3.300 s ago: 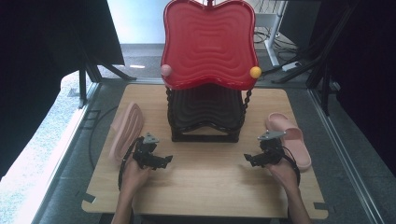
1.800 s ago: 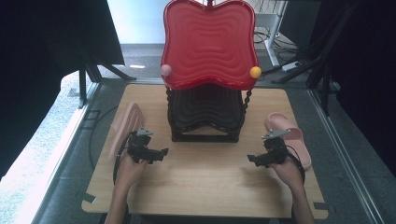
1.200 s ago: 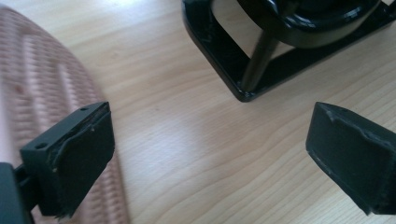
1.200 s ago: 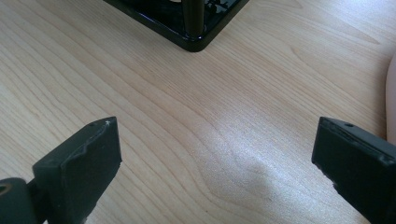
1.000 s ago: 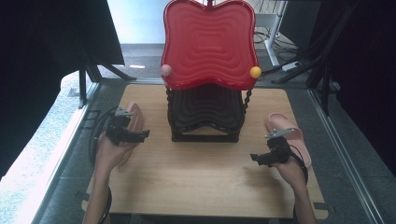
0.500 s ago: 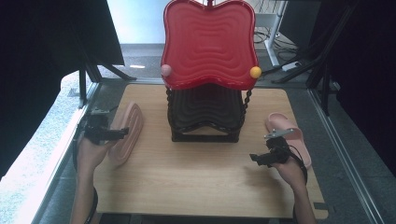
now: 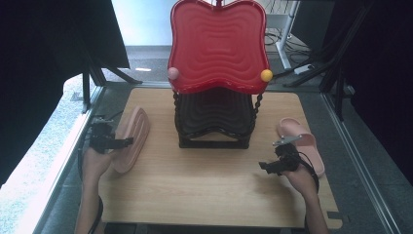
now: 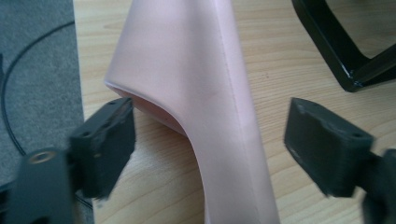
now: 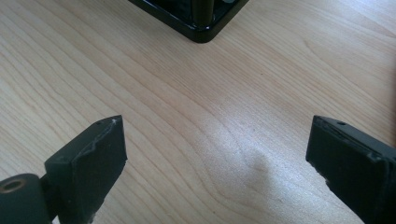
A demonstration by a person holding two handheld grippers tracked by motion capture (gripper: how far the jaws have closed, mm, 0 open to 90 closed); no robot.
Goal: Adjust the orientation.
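At the bench's left edge the pale pink rubber slide sandal (image 7: 130, 139) lies tipped on its side, long axis running away from the person. The left gripper (image 7: 127, 142) sits beside it, pointing across that axis; its jaws have just been closing, yet stand spread, the sandal's strap (image 8: 205, 107) between them and neither pad pressing — this hand is plainly the nearer. Mid-bench stands the black rack with a red wavy tray (image 7: 217, 46). The right gripper (image 7: 263, 166) hovers over bare wood, jaws spread and empty — the second pink sandal (image 7: 307, 146) just beyond it.
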